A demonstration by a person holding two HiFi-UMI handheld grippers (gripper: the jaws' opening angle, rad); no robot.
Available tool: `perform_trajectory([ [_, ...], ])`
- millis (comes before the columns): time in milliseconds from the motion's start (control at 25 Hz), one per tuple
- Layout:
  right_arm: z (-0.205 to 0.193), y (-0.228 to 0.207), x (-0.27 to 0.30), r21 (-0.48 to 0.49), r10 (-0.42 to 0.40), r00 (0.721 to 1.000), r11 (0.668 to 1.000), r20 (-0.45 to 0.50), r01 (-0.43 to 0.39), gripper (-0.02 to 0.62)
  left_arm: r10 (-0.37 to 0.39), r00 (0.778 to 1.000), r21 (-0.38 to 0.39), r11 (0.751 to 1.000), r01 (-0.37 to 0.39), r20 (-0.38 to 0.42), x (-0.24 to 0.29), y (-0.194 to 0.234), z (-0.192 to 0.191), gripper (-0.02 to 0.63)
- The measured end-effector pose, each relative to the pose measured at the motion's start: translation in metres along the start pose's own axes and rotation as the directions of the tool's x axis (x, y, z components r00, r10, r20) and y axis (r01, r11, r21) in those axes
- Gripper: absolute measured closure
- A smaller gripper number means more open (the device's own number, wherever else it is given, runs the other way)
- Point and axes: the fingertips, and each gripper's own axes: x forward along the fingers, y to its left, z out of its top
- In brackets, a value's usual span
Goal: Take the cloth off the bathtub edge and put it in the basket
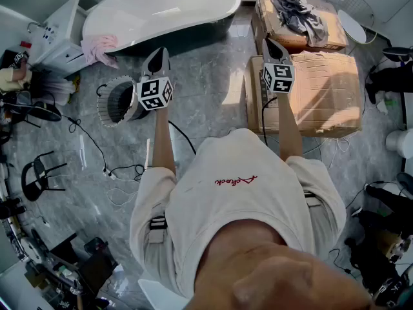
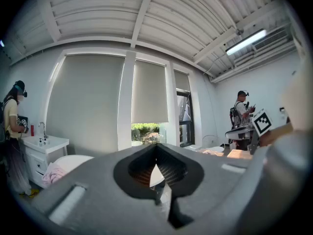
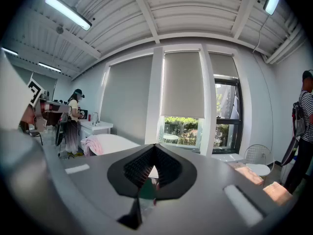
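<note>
A pink cloth (image 1: pixel 99 48) hangs over the left end of the white bathtub (image 1: pixel 168 8) at the far side of the room. A round white slatted basket (image 1: pixel 115 101) stands on the floor in front of it. My left gripper (image 1: pixel 159 51) is held up just right of the basket, shut and empty. My right gripper (image 1: pixel 268 42) is raised over the cardboard boxes, also shut with nothing in it. The left gripper view shows the cloth (image 2: pixel 53 173) low at left, past the closed jaws. In the right gripper view the cloth (image 3: pixel 90 144) lies on the tub's end (image 3: pixel 117 143).
Two cardboard boxes (image 1: pixel 310 95) stand at right, the far one (image 1: pixel 284 34) carrying a grey garment (image 1: pixel 298 11). A white vanity (image 1: pixel 55 37) is left of the tub, with a person (image 1: pixel 13 76) beside it. Cables (image 1: pixel 110 170) run over the floor; a black chair (image 1: pixel 40 173) stands at left.
</note>
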Motion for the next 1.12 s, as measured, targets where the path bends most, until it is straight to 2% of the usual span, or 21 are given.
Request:
perform_trajectory([
  [680, -0.003, 0.002, 0.007, 0.019, 0.044, 0.999, 0.999, 0.004, -0.044, 0.589, 0.025, 1.000, 0.012, 1.000, -0.024, -0.016, 0.006, -0.008, -0.005, 0.604],
  [920, -0.002, 0.028, 0.031, -0.020, 0.178, 0.984, 0.984, -0.001, -0.178, 0.589, 0.120, 0.992, 0.008, 0.993, -0.120, -0.025, -0.011, -0.007, -0.007, 0.604],
  [1120, -0.003, 0.078, 0.058, -0.043, 0.352, 0.936, 0.935, 0.012, -0.351, 0.589, 0.256, 0.966, 0.017, 0.967, -0.256, -0.039, -0.046, -0.002, -0.015, 0.604],
])
